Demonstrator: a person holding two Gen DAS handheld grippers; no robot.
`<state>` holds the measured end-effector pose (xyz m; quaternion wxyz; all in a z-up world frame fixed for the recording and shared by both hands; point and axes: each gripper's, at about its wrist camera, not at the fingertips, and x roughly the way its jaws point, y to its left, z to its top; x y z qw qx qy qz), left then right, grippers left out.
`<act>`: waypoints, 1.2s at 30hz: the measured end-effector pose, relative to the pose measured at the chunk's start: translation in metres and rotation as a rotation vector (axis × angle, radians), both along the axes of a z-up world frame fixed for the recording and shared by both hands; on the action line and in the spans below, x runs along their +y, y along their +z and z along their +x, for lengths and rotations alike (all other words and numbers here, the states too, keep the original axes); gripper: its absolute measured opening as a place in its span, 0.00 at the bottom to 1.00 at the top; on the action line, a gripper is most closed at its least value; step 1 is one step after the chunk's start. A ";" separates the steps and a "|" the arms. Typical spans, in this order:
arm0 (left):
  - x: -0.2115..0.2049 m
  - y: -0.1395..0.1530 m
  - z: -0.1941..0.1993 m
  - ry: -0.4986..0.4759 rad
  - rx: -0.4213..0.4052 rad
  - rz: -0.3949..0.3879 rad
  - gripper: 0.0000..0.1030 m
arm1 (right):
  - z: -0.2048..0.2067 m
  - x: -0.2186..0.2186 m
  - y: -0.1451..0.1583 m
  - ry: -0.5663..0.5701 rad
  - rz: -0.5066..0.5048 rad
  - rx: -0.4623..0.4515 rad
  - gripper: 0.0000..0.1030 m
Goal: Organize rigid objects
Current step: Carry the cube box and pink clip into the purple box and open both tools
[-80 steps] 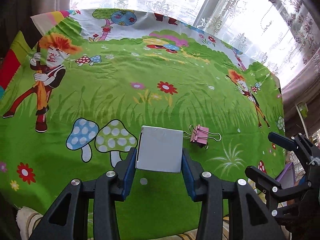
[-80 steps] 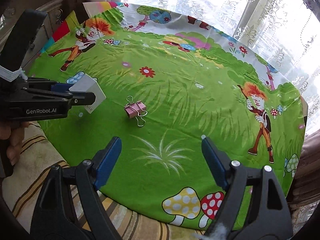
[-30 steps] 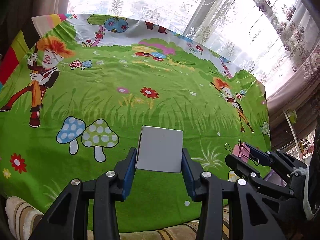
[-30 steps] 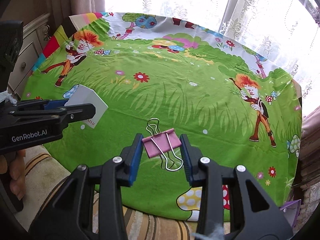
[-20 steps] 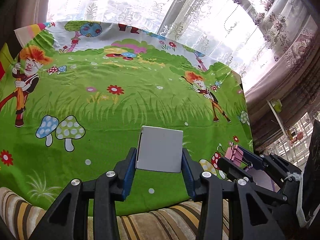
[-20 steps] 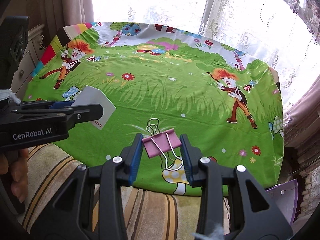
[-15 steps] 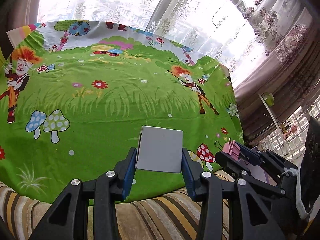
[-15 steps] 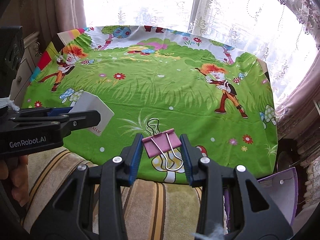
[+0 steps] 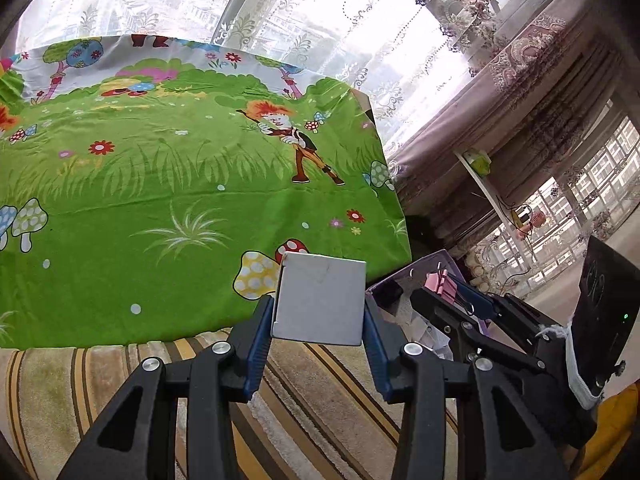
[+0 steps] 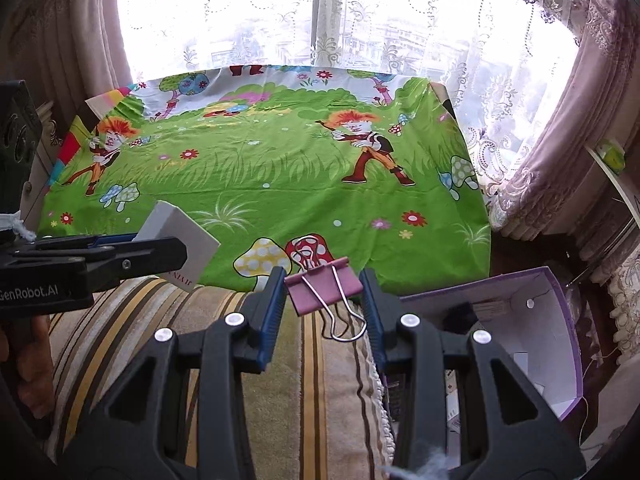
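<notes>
The left gripper (image 9: 319, 322) is clamping a small white box (image 9: 320, 298) by its two side edges; the box is standing upright between the blue pads, its flat pale face turned toward the camera. The right gripper (image 10: 323, 300) is clamping a pink binder clip (image 10: 325, 285) across its body, with the wire handles hanging down toward the camera between the fingers.

The right wrist view is showing the box from its side, where a thin printed strip of lettering is sitting on the lower edge, too small to read; it is also showing the left gripper's black body off to the right gripper's left, with a hand (image 10: 28, 364) wrapped around its grip. The left wrist view is showing the binder clip only as a small pink end sticking up from the right gripper's fingers, to the right of the box.

Below both grippers a striped cushion (image 10: 312, 392) is lying, and ahead of them the green cartoon cloth (image 10: 280, 176) is spreading out bare. An open purple box (image 10: 532, 320) is sitting just right of the right gripper, its near corner close to the right finger, with papers lying inside. Curtains (image 10: 560, 128) are closing off the far side and the right.
</notes>
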<state>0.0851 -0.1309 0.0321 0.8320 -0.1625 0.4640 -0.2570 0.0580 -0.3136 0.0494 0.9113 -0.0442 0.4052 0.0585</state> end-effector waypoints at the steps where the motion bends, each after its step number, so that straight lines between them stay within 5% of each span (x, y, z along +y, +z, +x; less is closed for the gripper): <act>1: -0.007 0.000 -0.003 -0.016 0.006 -0.008 0.42 | -0.005 -0.008 0.001 -0.014 -0.001 -0.001 0.40; 18: -0.133 -0.010 -0.044 -0.270 0.097 0.043 0.42 | -0.078 -0.130 -0.002 -0.295 0.029 0.012 0.40; 24: -0.158 -0.026 -0.044 -0.285 0.186 0.049 0.44 | -0.087 -0.150 -0.006 -0.352 0.051 0.001 0.40; 36: -0.172 -0.026 -0.056 -0.329 0.149 0.089 0.58 | -0.105 -0.174 -0.017 -0.438 0.109 -0.012 0.46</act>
